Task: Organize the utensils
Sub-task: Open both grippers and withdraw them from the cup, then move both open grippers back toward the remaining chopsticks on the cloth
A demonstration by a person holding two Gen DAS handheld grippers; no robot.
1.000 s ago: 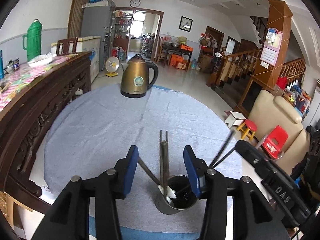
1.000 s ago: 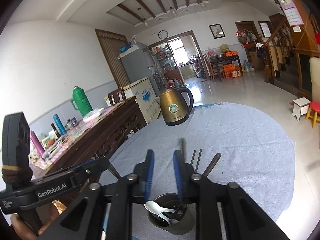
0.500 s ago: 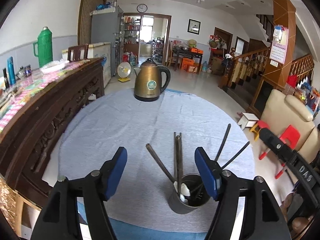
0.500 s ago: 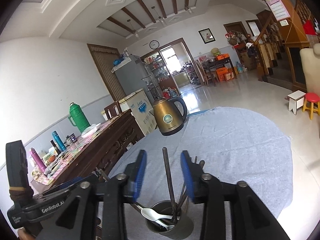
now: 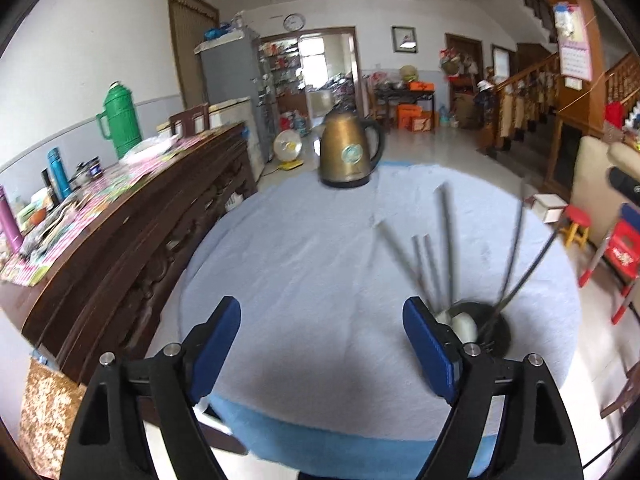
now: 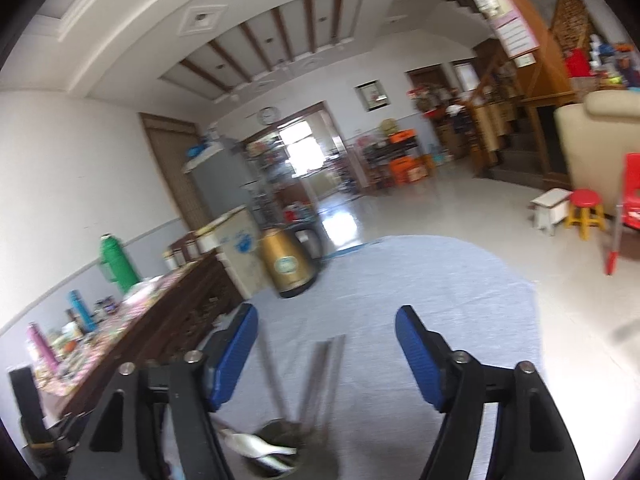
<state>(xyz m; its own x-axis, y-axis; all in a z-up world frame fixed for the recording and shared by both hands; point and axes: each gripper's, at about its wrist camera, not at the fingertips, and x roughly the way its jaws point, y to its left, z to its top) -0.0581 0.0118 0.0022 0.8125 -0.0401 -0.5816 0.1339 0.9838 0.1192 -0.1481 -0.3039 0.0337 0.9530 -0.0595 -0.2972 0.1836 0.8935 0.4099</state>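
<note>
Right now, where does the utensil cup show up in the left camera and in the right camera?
Left wrist view: the cup sits lower right, just beyond the right-hand finger of the open left gripper, with chopsticks sticking up.
Right wrist view: the cup is at the bottom edge, left of centre, under the open right gripper.
Shared landmark: the gold kettle at the table's far side.

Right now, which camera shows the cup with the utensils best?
The left wrist view: the cup shows its rim, spoons and chopsticks fairly clearly. In the right wrist view the cup is blurred and low.
</note>
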